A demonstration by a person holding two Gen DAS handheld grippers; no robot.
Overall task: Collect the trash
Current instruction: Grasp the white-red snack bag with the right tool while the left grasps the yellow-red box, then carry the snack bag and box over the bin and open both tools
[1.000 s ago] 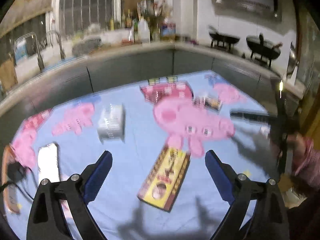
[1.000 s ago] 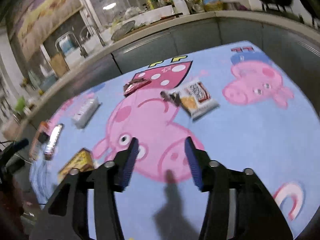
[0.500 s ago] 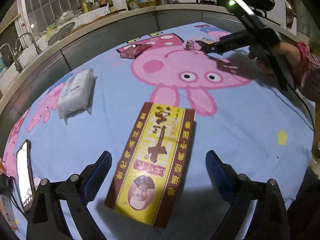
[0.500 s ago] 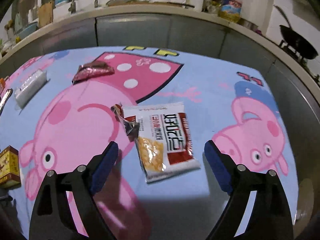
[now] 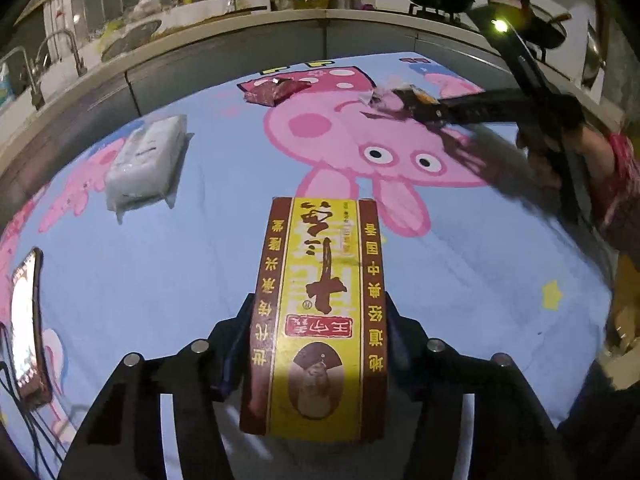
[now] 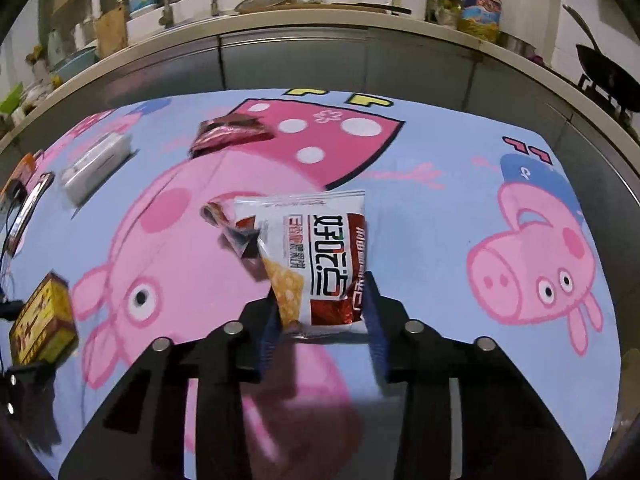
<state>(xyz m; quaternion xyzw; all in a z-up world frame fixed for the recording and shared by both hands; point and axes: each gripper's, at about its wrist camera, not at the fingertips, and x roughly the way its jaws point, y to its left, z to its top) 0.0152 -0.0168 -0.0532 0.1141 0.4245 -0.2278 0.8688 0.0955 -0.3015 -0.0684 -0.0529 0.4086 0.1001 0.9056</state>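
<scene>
On the cloth (image 5: 160, 280): box (image 5: 320, 312) nearest; pack (image 5: 146, 160) far left; wrapper (image 5: 276, 90) behind; phone (image 5: 26, 320) at left edge.

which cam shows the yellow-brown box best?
Left wrist: the yellow-brown box fills the centre, printed top fully readable, between the closing left tongs, whose pads press its sides. Right wrist shows it small, blurred and distorted at the left edge.

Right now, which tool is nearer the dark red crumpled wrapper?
Right. The right tool is closing around the snack bag just short of the wrapper; the left tool, closing on the yellow box, sits farther back.
</scene>
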